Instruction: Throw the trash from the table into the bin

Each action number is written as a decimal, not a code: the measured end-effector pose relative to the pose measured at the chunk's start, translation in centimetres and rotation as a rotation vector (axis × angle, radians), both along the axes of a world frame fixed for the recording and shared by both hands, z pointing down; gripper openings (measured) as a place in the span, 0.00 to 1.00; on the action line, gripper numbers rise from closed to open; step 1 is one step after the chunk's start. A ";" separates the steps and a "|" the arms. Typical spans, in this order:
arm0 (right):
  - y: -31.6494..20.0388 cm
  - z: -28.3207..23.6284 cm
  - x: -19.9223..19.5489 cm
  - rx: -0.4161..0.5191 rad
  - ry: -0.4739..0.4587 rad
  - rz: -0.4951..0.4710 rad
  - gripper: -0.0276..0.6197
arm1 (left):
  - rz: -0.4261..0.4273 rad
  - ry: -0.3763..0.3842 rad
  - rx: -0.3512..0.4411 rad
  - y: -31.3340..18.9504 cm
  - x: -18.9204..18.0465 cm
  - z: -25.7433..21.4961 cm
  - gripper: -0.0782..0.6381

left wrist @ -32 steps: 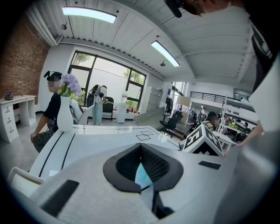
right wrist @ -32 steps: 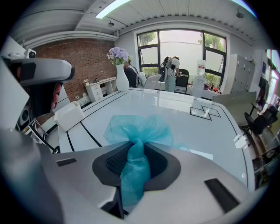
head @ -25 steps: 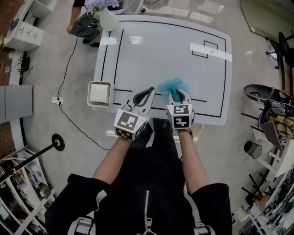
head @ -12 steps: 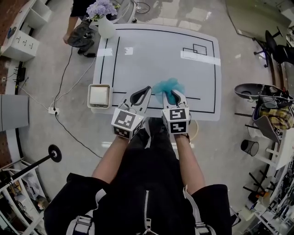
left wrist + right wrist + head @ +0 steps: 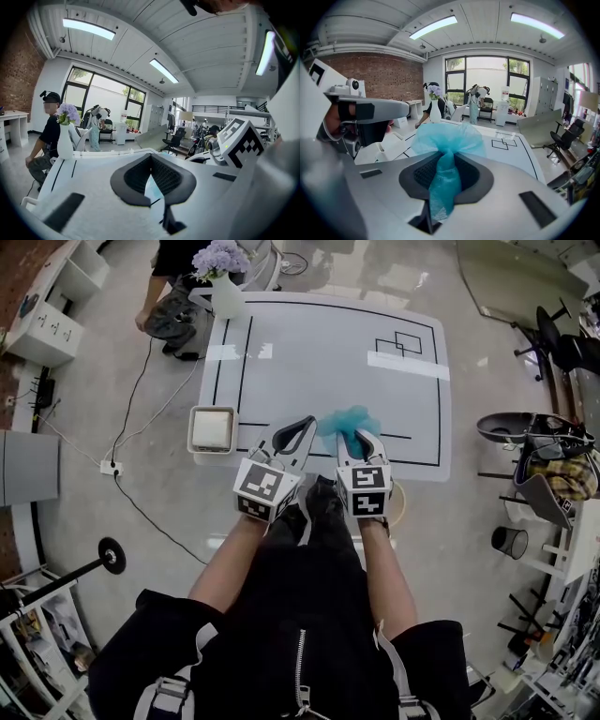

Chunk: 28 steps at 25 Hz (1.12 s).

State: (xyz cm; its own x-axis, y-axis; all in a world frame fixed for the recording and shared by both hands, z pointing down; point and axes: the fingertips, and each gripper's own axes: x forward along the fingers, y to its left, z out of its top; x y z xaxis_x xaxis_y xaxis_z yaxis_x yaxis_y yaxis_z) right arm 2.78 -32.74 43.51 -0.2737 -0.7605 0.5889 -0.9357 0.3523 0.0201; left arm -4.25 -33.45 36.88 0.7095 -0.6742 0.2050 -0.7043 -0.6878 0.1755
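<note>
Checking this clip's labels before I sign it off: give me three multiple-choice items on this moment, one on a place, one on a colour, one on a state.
1. In the head view, where is the white bin?
A) beside the left edge of the table
B) on the middle of the table
C) beyond the far edge of the table

2. What colour is the mesh trash?
A) red
B) teal
C) yellow

3. How is the right gripper?
A) open and empty
B) open above the trash
C) shut on the trash

Answers:
1 A, it stands at that edge, off the tabletop.
2 B, the bunched mesh shows teal in both views.
3 C, the pads pinch the mesh in the right gripper view.
</note>
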 end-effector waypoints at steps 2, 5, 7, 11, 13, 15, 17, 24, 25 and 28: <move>0.4 0.0 0.0 0.001 -0.003 -0.001 0.14 | -0.001 0.002 0.000 0.3 0.0 0.1 0.12; 0.8 -0.1 0.2 0.002 0.001 -0.004 0.14 | -0.002 0.005 0.000 0.7 0.2 0.0 0.12; 1.1 -0.1 0.4 0.002 0.004 -0.004 0.14 | -0.001 0.006 0.001 1.0 0.4 -0.1 0.12; 1.5 -0.6 0.8 0.007 0.002 -0.011 0.14 | -0.008 0.000 0.007 1.5 0.8 -0.7 0.12; 1.8 -0.7 1.1 0.007 -0.001 -0.019 0.14 | -0.011 -0.002 0.007 1.9 1.3 -0.6 0.12; 2.2 -0.5 1.6 0.002 -0.005 -0.028 0.14 | -0.019 -0.005 0.001 2.3 1.7 -0.5 0.12; 2.5 -0.6 2.0 0.001 -0.009 -0.037 0.14 | -0.031 -0.008 -0.002 2.6 2.1 -0.5 0.12; 5.5 -1.4 4.0 0.011 -0.026 -0.065 0.14 | -0.055 -0.029 0.010 5.9 4.3 -1.2 0.12; 6.1 -1.5 4.4 0.014 -0.028 -0.067 0.14 | -0.056 -0.032 0.013 6.6 4.7 -1.4 0.12; 7.9 -2.0 5.6 0.022 -0.036 -0.068 0.14 | -0.059 -0.034 0.019 8.4 5.9 -1.8 0.12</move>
State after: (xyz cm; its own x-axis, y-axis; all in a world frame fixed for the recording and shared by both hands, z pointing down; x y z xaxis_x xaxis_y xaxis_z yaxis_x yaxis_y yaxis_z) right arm 8.43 -24.82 41.50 -0.3460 -0.7517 0.5614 -0.9097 0.4153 -0.0046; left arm 1.68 -25.06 35.06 0.6615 -0.7186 0.2147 -0.7489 -0.6481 0.1382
